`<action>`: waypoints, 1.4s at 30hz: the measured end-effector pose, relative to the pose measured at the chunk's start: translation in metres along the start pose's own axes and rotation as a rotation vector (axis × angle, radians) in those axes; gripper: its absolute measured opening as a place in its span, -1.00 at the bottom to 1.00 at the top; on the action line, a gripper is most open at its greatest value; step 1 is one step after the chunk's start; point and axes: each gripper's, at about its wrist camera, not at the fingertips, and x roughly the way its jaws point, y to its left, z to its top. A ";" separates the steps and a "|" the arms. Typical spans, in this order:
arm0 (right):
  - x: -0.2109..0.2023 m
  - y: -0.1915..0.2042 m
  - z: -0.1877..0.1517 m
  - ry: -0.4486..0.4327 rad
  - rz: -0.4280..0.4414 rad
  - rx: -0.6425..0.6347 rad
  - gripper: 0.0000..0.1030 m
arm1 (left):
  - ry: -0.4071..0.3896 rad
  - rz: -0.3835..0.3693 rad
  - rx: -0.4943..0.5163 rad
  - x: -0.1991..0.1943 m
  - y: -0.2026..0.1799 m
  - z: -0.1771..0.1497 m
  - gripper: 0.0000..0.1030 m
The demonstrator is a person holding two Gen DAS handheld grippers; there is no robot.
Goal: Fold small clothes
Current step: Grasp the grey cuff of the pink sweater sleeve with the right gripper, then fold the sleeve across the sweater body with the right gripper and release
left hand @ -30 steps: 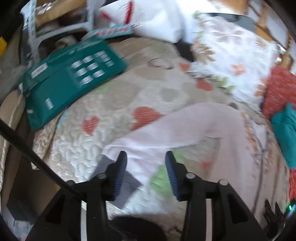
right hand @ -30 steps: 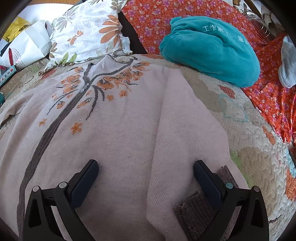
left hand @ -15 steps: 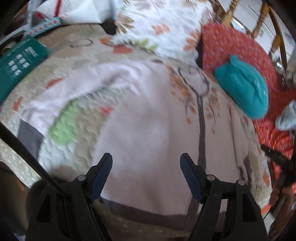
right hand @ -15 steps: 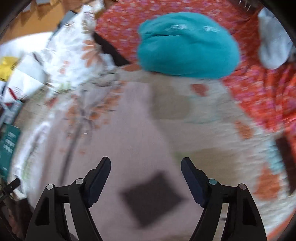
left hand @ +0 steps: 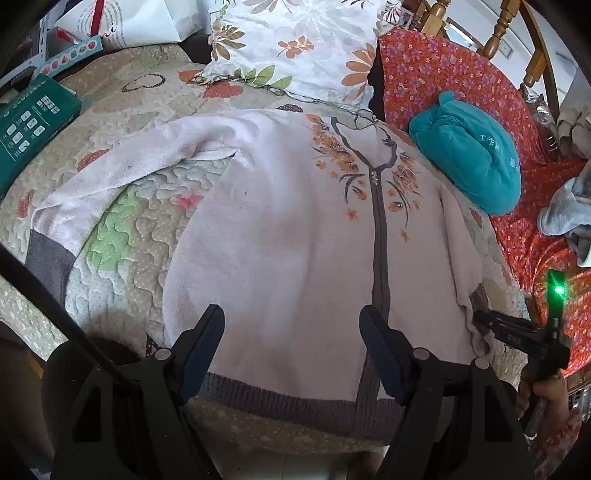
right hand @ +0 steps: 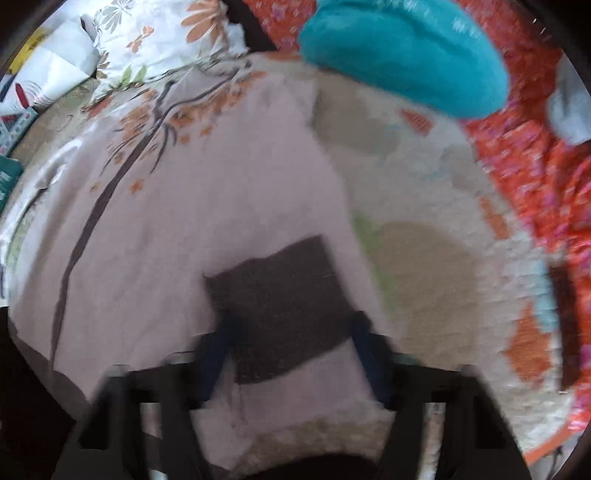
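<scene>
A pale pink sweater (left hand: pixel 288 236) with a grey stripe and orange flower print lies flat, front up, on a quilted bed cover (left hand: pixel 125 236). Its left sleeve (left hand: pixel 122 181) stretches out to the left, ending in a grey cuff (left hand: pixel 46 258). My left gripper (left hand: pixel 291 347) is open and empty above the grey hem. In the blurred right wrist view the sweater (right hand: pixel 207 206) fills the left side, with the right sleeve's dark cuff (right hand: pixel 284 302) folded onto the body. My right gripper (right hand: pixel 291 354) is open and hovers over that cuff; it also shows in the left wrist view (left hand: pixel 517 328).
A teal garment (left hand: pixel 469 155) lies on an orange floral cloth (left hand: pixel 461 74) at the right. A floral pillow (left hand: pixel 295 44) sits behind the sweater. A green box (left hand: pixel 29 125) lies at the left bed edge. Wooden chair posts (left hand: pixel 498 29) stand at the back.
My left gripper has swung from the left sleeve to the sweater's hem and opened wider. My right gripper has pulled back; the right sleeve now lies folded onto the body, cuff showing.
</scene>
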 end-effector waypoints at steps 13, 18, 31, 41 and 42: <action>-0.120 -0.158 0.022 -0.287 -0.541 0.336 -0.80 | -0.031 0.036 -0.090 -0.003 0.024 0.008 0.44; -0.118 -0.155 0.004 -0.258 -0.470 0.365 -0.07 | -0.030 0.059 -0.104 0.000 0.032 0.008 0.44; -0.012 -0.061 0.070 -0.138 0.042 0.263 0.04 | -0.019 0.123 -0.090 0.013 0.051 0.025 0.50; 0.018 -0.058 0.000 -0.036 0.130 0.491 0.14 | 0.071 0.091 -0.134 0.063 0.101 0.036 0.59; 0.015 -0.055 -0.004 -0.043 0.155 0.500 0.17 | 0.073 0.078 -0.109 0.064 0.095 0.034 0.58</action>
